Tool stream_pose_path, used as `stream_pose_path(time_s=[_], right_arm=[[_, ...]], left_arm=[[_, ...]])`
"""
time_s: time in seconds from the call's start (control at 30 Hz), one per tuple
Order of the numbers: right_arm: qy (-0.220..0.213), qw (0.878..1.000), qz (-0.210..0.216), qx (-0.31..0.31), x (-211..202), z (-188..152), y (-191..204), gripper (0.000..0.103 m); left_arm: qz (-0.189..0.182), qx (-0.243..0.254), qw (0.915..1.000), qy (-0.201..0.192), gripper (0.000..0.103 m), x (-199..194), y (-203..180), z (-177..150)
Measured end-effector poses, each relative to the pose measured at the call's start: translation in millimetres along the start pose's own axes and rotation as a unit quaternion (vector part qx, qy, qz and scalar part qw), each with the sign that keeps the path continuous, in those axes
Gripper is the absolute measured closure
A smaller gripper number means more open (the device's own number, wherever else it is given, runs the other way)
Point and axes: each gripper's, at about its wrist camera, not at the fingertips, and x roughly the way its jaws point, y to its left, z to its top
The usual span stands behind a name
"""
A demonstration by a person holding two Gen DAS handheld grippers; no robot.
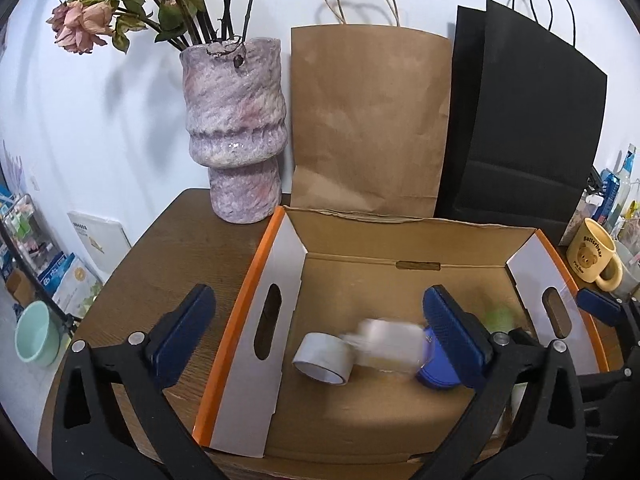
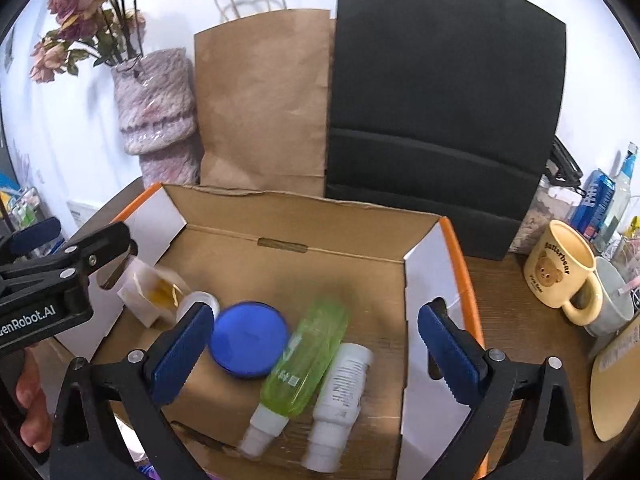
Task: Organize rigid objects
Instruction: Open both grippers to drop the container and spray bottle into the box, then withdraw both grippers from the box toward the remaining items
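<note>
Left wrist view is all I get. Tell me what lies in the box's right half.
Observer: A green bottle lies flat beside a white bottle, caps toward the right gripper.
Operator: Report that gripper's state.
Observer: Open, holding nothing.
Operator: Name whatever is right of the mug, nearer the camera.
Observer: A round tan board lies on the table.

Both claws are spread wide and grip nothing, the left claw (image 1: 318, 328) to the left of the right claw (image 2: 316, 344), each angled downward.
</note>
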Motion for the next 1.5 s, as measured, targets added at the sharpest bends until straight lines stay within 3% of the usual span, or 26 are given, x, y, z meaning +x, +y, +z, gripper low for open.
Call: stream_pose_path(time_s=[0.7, 1.5], right_arm=[[-0.001, 1.0, 0.0, -0.005, -4, -3, 1, 0.0], [-0.021, 1.0, 0.001, -0.012, -39, -15, -1, 0.0]], left_arm=[[0.002, -0.01, 0.9999, -0.005, 0.0, -7, 7, -1], [-0.006, -0.012, 0.9997, -0.019, 0.0, -39, 14, -10]])
